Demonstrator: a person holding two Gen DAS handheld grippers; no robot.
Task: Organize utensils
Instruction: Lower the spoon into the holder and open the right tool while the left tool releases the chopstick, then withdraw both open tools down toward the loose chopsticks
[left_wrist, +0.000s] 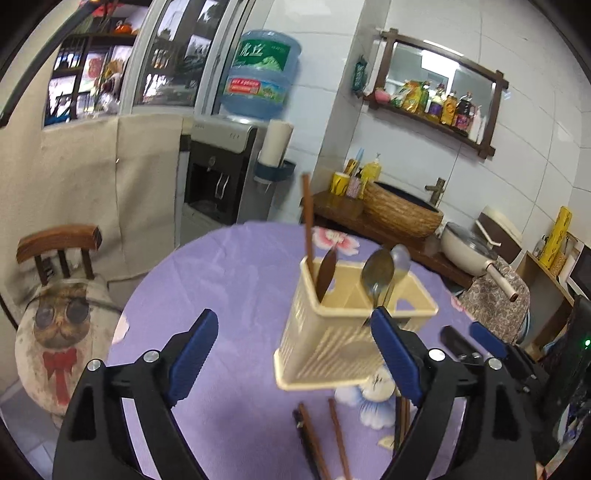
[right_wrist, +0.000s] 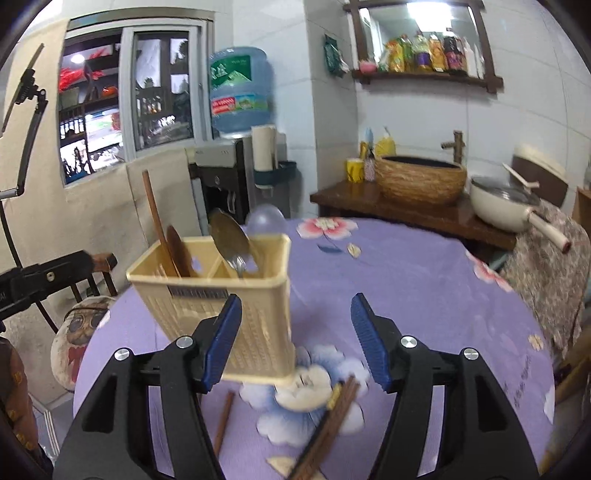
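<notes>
The cream plastic utensil holder (right_wrist: 225, 306), ribbed and boxy with divided compartments, stands on the round table's purple flowered cloth (right_wrist: 406, 280). Inside it I see one upright brown chopstick (left_wrist: 307, 225), a dark wooden spoon (left_wrist: 327, 275) in the same compartment, and two shiny metal spoons (left_wrist: 376, 275) in the next. Loose brown chopsticks (right_wrist: 328, 417) lie on the cloth in front of the holder. My left gripper (left_wrist: 291, 354) hangs wide apart and empty before the holder; my right gripper (right_wrist: 295, 339) gapes wide too, its left pad overlapping the holder's front.
</notes>
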